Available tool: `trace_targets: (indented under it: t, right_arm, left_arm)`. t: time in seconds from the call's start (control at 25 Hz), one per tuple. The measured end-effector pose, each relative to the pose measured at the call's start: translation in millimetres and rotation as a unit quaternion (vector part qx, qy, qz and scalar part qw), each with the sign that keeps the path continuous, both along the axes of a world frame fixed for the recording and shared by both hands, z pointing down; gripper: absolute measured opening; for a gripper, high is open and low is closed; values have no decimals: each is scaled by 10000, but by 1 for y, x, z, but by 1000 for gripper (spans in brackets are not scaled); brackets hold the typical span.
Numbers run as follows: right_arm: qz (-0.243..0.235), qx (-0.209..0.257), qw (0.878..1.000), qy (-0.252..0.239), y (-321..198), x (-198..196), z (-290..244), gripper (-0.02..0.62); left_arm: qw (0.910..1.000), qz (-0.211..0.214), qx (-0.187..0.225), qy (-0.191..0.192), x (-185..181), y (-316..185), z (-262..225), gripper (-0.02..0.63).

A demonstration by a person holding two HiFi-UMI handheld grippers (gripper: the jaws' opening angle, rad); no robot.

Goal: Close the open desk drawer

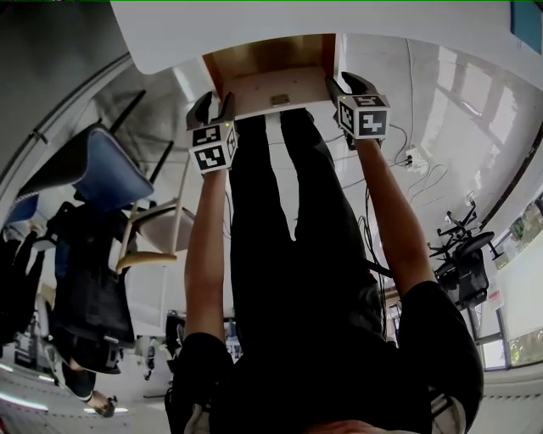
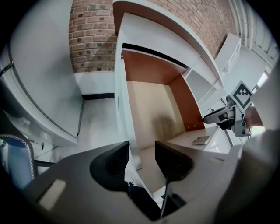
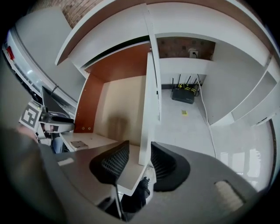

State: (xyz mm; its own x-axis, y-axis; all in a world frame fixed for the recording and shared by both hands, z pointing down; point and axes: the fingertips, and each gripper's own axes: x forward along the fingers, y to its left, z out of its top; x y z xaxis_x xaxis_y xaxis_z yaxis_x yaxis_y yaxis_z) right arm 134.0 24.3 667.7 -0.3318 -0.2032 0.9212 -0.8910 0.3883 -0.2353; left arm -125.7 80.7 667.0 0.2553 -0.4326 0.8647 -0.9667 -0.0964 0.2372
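Drawer [image 1: 273, 85] looks rigid, probably light on runners; left gripper [image 1: 211, 108] at 9 o'clock, right gripper [image 1: 350, 87] at 3, both spread astride its sides, so push the front evenly.

The drawer [image 1: 271, 80] runs back under the desktop [image 1: 254, 25], which hides its rear part and is itself cut off by the head view's upper edge. A small flat thing [image 1: 279, 100] on the drawer's front panel is too small to name. The person's legs [image 1: 297, 254] cover much of the floor [image 1: 441, 127]. Under the desk, a black box with aerials [image 3: 183, 95] and a yellow scrap [image 3: 184, 112] are too small to identify.
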Motion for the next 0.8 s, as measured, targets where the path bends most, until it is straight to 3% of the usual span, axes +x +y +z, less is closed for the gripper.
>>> trace_targets:
  t: [0.28,0.56,0.8]
  right_arm:
    - [-98,-150,9997,147,5,2,23,160]
    - [-66,-231,9995,200,3,1,28,157]
    - [58,-248,9991,331,2,7,32,75]
  left_arm:
    - [9996,-226,-115,-152,-14,4,24,170]
    - [9995,-235,-213,-28,-14,0,25,158]
    - [9997,-142,-220,23,-9,-1,26,106]
